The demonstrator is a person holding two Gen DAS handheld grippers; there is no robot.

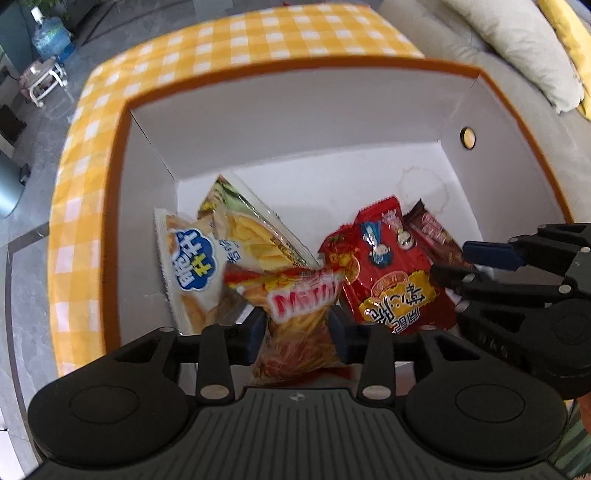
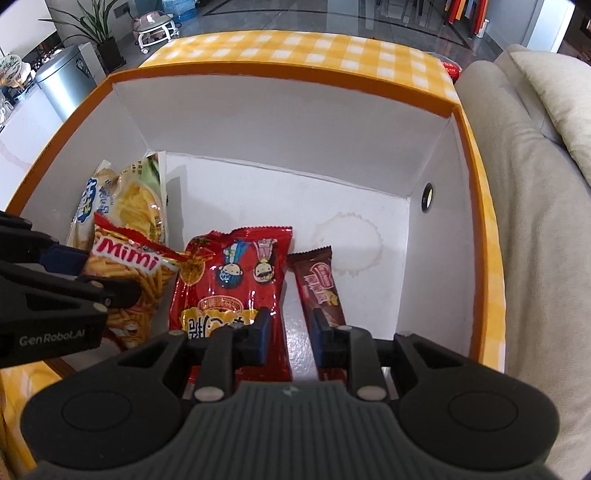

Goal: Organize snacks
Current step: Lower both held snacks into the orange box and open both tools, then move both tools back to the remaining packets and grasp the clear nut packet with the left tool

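An orange-rimmed white box (image 1: pixel 295 122) (image 2: pixel 280 122) sits on a yellow checked cloth. My left gripper (image 1: pixel 297 332) (image 2: pixel 107 273) is shut on an orange Mimi snack bag (image 1: pixel 295 317) (image 2: pixel 136 280) and holds it inside the box at its left. My right gripper (image 2: pixel 290 332) (image 1: pixel 469 266) is open and empty, low inside the box. It hovers between a red snack bag (image 2: pixel 229 280) (image 1: pixel 391 273) and a brown chocolate bar (image 2: pixel 317 284) (image 1: pixel 432 232). A white chip bag (image 1: pixel 192 266) (image 2: pixel 86 206) and a pale crisp bag (image 1: pixel 255 229) (image 2: pixel 136 199) lean against the box's left wall.
The box floor at the far right is bare, with a ring stain (image 2: pixel 349 243). A beige sofa with cushions (image 2: pixel 535 184) lies right of the box. A metal bin (image 2: pixel 64 81) and a plant (image 2: pixel 96 33) stand far left.
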